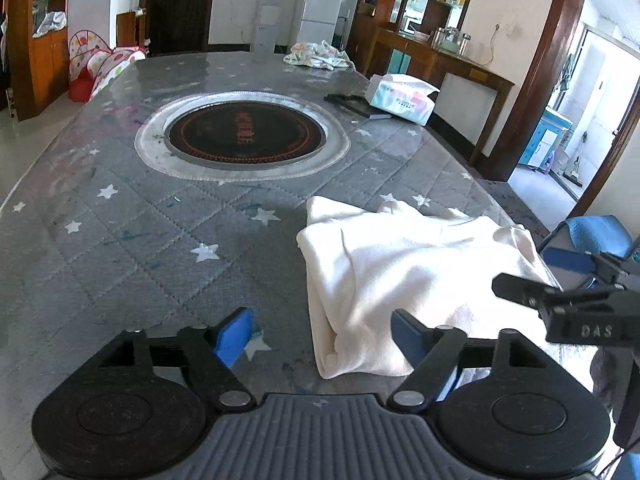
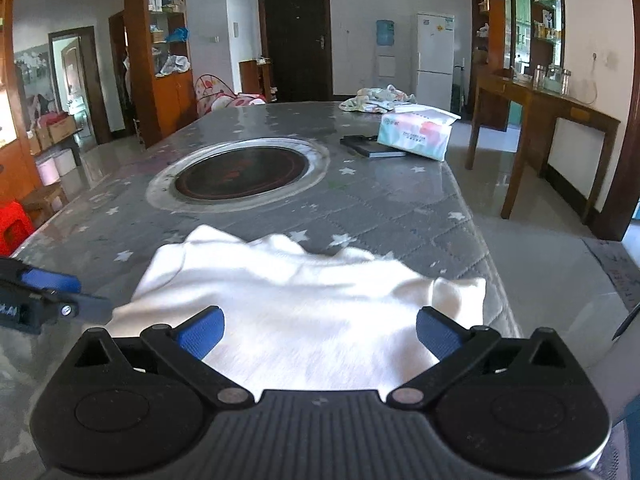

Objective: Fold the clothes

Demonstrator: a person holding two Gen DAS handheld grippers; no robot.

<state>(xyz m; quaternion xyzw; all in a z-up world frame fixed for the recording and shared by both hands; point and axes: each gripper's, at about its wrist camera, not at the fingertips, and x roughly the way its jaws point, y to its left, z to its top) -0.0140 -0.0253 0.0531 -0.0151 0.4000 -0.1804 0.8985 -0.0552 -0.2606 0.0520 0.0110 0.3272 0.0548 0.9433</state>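
A white garment point(image 1: 408, 272) lies folded in a thick pile at the near right corner of the grey star-patterned table point(image 1: 132, 236). My left gripper point(image 1: 320, 334) is open and empty, low over the table at the garment's left near corner. My right gripper point(image 2: 320, 330) is open and empty, just above the garment point(image 2: 304, 300) at its near edge. The right gripper also shows at the right edge of the left wrist view point(image 1: 560, 292). The left gripper shows at the left edge of the right wrist view point(image 2: 52, 296).
A round black cooktop point(image 1: 244, 132) is set in the table's middle. A tissue pack point(image 1: 400, 98) and a dark flat object point(image 1: 356, 104) lie at the far right. A patterned cloth heap point(image 1: 316, 56) sits at the far end. The table's right edge point(image 2: 492, 264) runs beside the garment.
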